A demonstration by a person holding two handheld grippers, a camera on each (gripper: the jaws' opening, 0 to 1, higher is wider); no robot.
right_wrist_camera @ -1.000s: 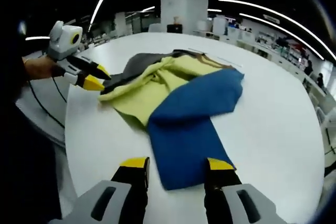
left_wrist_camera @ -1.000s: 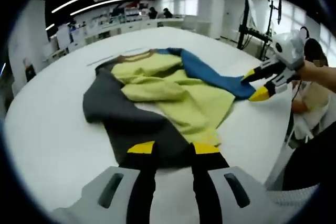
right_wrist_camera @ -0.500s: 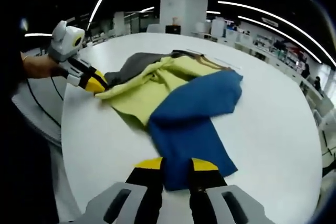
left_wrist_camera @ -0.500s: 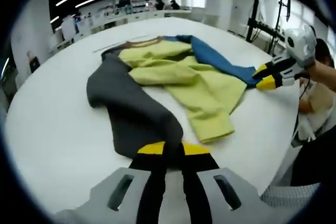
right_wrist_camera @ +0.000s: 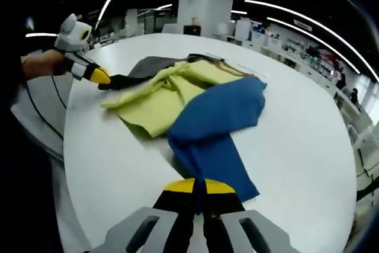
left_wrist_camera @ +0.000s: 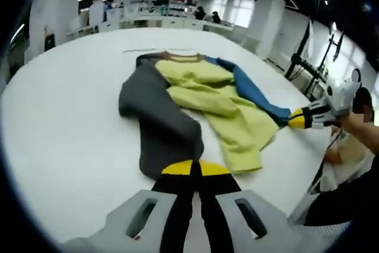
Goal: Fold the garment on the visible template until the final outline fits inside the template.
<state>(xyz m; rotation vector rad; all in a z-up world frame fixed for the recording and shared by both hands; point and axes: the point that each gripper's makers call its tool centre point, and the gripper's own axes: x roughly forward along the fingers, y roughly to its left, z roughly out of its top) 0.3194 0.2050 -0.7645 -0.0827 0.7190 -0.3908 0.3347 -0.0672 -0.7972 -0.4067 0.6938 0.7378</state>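
Observation:
A long-sleeved garment lies on the white round table [left_wrist_camera: 59,122], with a yellow body [left_wrist_camera: 219,96], a grey sleeve [left_wrist_camera: 160,122] and a blue sleeve [left_wrist_camera: 254,96]. Its brown collar [left_wrist_camera: 180,57] points away from me. My left gripper [left_wrist_camera: 189,168] is shut on the end of the grey sleeve. At the right of the left gripper view, my right gripper [left_wrist_camera: 296,121] pinches the blue sleeve's end. In the right gripper view, the right gripper [right_wrist_camera: 198,186] is shut on the cuff of the blue sleeve [right_wrist_camera: 213,122]. There the left gripper [right_wrist_camera: 99,77] holds the stretched grey sleeve [right_wrist_camera: 148,66].
A faint thin line [left_wrist_camera: 139,50] is marked on the table just beyond the collar. The table edge runs close under both grippers. A hand [right_wrist_camera: 41,63] holds the left gripper. Dark stands [left_wrist_camera: 302,51] and desks fill the room behind.
Both grippers, open a second ago, have shut on the two sleeve ends. They have drawn back and apart, and the grey and blue sleeves are pulled out straighter.

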